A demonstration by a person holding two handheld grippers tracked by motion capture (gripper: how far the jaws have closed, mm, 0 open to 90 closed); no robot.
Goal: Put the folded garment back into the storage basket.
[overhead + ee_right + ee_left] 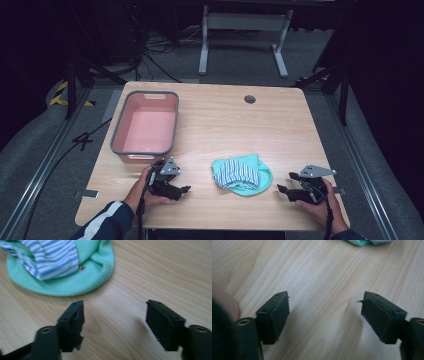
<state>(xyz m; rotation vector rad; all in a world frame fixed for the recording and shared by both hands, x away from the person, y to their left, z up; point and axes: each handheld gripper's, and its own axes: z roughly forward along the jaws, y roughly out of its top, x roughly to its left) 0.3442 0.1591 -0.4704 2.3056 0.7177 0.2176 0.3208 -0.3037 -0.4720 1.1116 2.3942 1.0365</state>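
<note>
A crumpled green cloth with a blue-and-white striped part (242, 175) lies on the wooden table (215, 125), near its front edge. My left gripper (186, 189) rests low on the table to the cloth's left, held by a hand in a striped sleeve. Its jaws stand apart over bare wood (324, 302), and the cloth's edge (362, 242) shows far ahead. To the cloth's right sits my right gripper (280, 190), jaws pointing toward it. They are open with nothing between them (115, 305), and the cloth (62, 267) lies just beyond the left jaw.
A pink tub with a grey rim (146, 125) stands empty at the table's back left. A round cable hole (250, 99) sits near the far edge. Beyond the table are a white frame's legs (245, 35) and cables on the floor.
</note>
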